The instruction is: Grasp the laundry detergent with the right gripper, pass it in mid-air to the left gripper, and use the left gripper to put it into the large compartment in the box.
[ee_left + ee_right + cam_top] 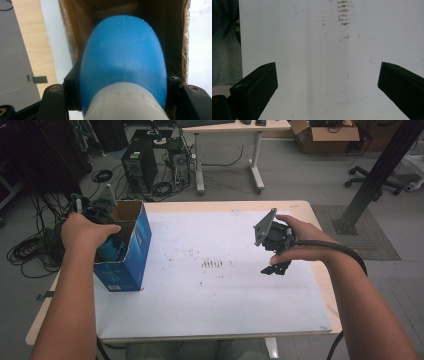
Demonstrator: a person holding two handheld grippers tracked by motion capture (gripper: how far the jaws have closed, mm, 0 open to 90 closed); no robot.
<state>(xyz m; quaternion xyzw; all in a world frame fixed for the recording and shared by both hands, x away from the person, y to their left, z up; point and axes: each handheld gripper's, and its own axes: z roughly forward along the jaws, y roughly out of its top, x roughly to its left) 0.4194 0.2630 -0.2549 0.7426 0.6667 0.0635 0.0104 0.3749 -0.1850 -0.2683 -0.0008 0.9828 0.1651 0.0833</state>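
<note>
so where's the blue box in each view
High view: the blue box stands at the table's left edge, under the left hand.
Left gripper view: its brown inside lies ahead, behind a blue object in the jaws.
Right gripper view: not in it.
Shared landmark: the white mat.

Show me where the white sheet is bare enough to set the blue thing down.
Bare: the white sheet from the blue box across to the right tool, brown smudges mid-sheet, plus the near strip along the table edge. Crowded: the left edge, where the left tool holds the blue object over the box.
</note>
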